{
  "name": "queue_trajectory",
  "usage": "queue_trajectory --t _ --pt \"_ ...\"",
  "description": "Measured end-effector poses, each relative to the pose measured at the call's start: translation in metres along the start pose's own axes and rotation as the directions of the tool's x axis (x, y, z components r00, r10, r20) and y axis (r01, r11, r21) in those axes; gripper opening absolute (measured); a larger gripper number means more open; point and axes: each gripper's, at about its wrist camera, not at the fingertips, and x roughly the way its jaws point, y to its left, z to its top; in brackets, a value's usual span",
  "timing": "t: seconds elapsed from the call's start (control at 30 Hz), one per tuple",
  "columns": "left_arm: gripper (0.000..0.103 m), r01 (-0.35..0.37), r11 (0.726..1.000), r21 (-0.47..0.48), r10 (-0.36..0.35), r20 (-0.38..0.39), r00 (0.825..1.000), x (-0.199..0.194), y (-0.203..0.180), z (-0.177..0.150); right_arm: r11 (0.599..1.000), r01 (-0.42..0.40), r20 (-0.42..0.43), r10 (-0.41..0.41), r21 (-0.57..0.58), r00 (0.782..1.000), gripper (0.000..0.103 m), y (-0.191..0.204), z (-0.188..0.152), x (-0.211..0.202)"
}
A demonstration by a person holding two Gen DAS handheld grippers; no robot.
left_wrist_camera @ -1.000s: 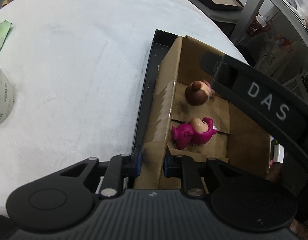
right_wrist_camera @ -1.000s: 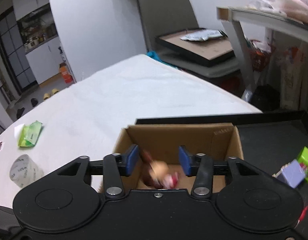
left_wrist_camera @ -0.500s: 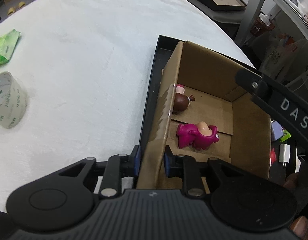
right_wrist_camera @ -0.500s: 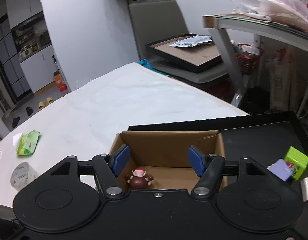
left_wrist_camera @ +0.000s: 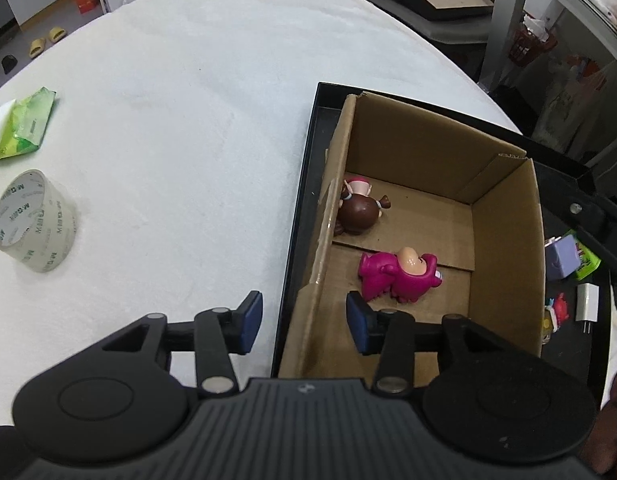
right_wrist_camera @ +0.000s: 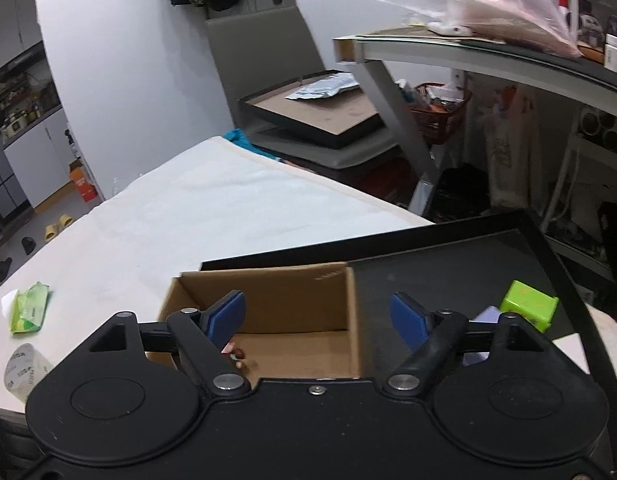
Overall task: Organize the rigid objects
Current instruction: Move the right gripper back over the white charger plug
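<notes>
Blue-padded left fingers: the left gripper (left_wrist_camera: pixel 304 322) is spread wide and holds nothing; its two pads straddle the near left wall of the open brown cardboard box (left_wrist_camera: pixel 504 248), one pad outside over the black tray's rim (left_wrist_camera: pixel 294 248), one inside.
Blue-padded right fingers: the right gripper (right_wrist_camera: pixel 318 322) is spread just as wide and empty, hovering above the box's right wall (right_wrist_camera: pixel 350 312), aimed across the tray (right_wrist_camera: pixel 448 264).
Already boxed: a magenta bear-suit figurine (left_wrist_camera: pixel 400 274) lies on its side on the box floor just ahead of the left inner pad; a brown-haired doll figurine (left_wrist_camera: pixel 358 208) lies farther in, against the left wall.
Next candidates: a lime-green plastic cube (right_wrist_camera: pixel 528 304) and a pale purple block (left_wrist_camera: pixel 562 258) sit on the tray outside the box, to the right; a small white plug (left_wrist_camera: pixel 586 304) and a red toy (left_wrist_camera: pixel 558 306) lie near them.
Deciding relation: the loose pieces lie right of the right fingers and a little ahead, with the box wall between them and the left fingers, so the right hand is judged nearer.
Cube axis: roughly squat, no clear long side; either face pair should fit the spread.
Off-task clutter: a clear tape roll (left_wrist_camera: pixel 32 226) and a green wipes packet (left_wrist_camera: pixel 24 124) rest well apart on the white table (left_wrist_camera: pixel 180 100).
</notes>
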Motion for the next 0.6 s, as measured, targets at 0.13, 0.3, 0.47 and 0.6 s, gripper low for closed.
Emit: queue_trajectory --t 0.13,0.3,0.47,0.6 --pt "0.045 -0.024 1.0 0.011 0.024 0.01 1.0 -0.002 -0.006 -0.003 1.0 0.026 -0.01 -0.026 0.015 1.0 0.079 -0.015 0.001 -0.004" --pt "0.045 -0.059 0.998 0.015 0.059 0.019 0.998 -0.004 -0.01 -0.005 0.999 0.043 -0.019 -0.043 0.014 0.999 0.083 -0.029 0.0 -0.009" --pt "0.045 -0.071 0.997 0.027 0.07 0.025 0.997 -0.006 -0.019 -0.007 0.998 0.063 -0.035 -0.062 0.026 0.997 0.083 -0.045 -0.004 -0.01" --pt "0.045 -0.096 0.995 0.041 0.095 0.023 0.995 -0.005 -0.029 -0.009 0.994 0.1 -0.056 -0.098 0.036 0.994 0.083 -0.06 -0.005 -0.009"
